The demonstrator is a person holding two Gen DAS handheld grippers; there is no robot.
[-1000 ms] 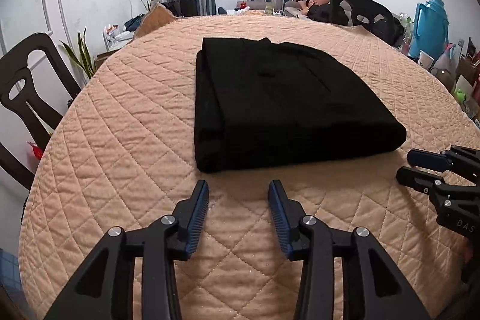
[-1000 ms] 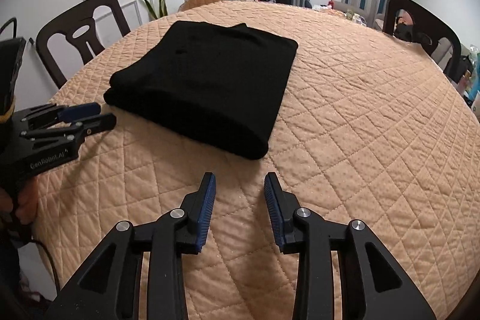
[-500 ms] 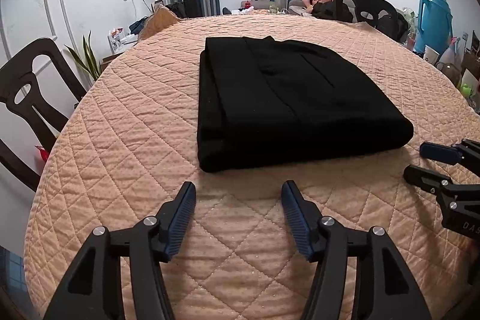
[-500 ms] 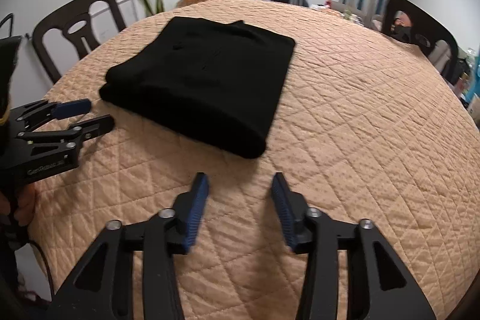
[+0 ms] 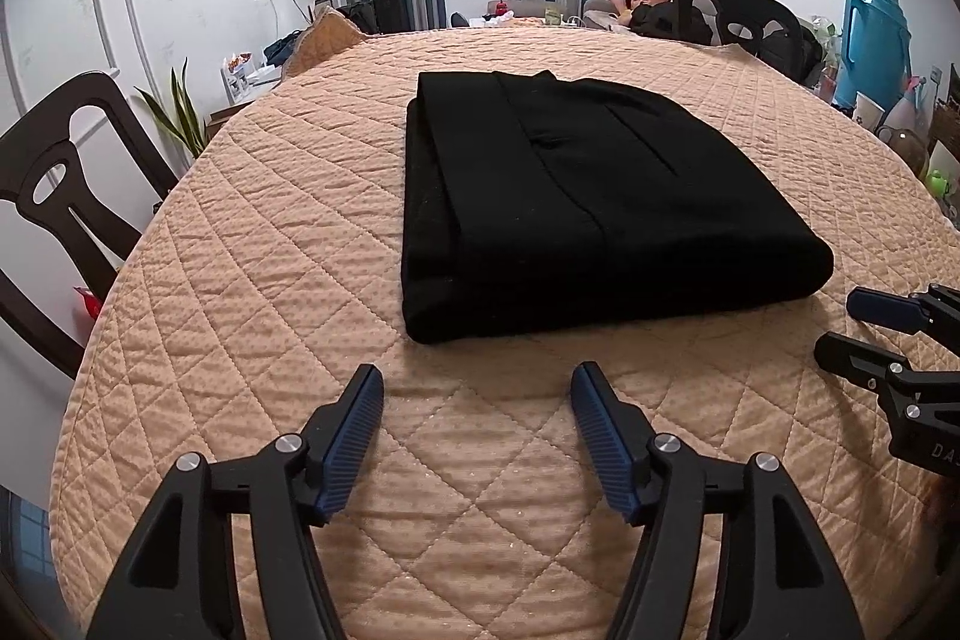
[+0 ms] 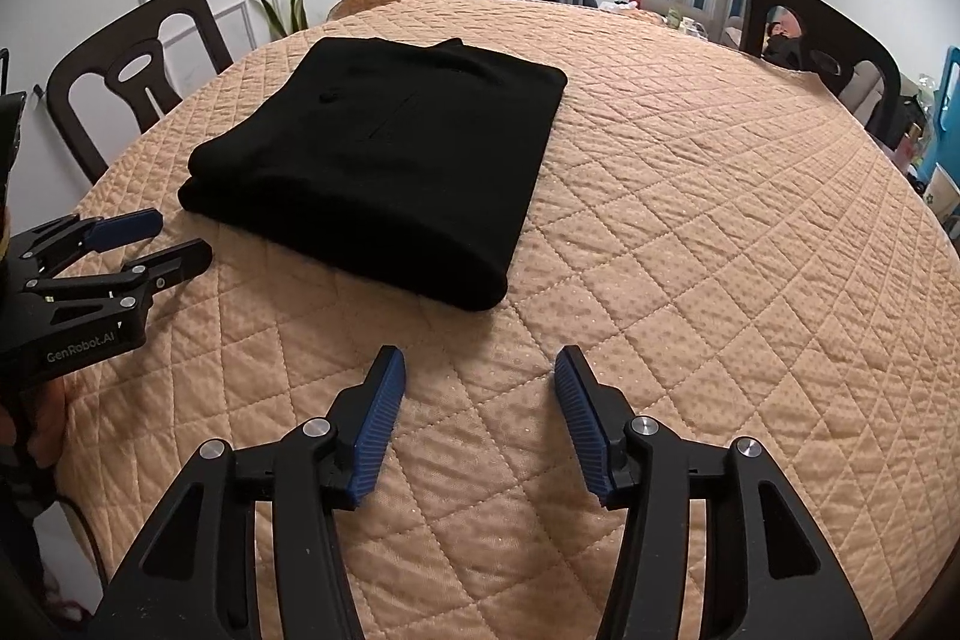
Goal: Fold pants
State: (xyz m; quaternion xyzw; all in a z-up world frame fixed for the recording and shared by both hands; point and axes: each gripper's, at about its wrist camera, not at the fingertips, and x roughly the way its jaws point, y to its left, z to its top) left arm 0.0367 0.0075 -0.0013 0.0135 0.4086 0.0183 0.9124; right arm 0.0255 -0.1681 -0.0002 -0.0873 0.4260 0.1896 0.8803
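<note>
The pants (image 5: 576, 214) lie folded into a neat black block on the quilted worktop (image 5: 270, 292), clear of everything. Just short of the pants' near edge, the left tongs (image 5: 477, 388) hang released and opening, nothing between them; the right tongs (image 6: 479, 370) likewise, spreading wide and empty. The folding looks finished, so next comes pulling back, or one last tidy-up.

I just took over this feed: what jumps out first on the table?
The black pants, folded into a thick rectangle, lie mid-table on the peach quilted cover. Just short of their near edge, the left gripper and right gripper hover apart from the cloth, jaws opening with nothing between them. Dark chairs ring the table.
</note>
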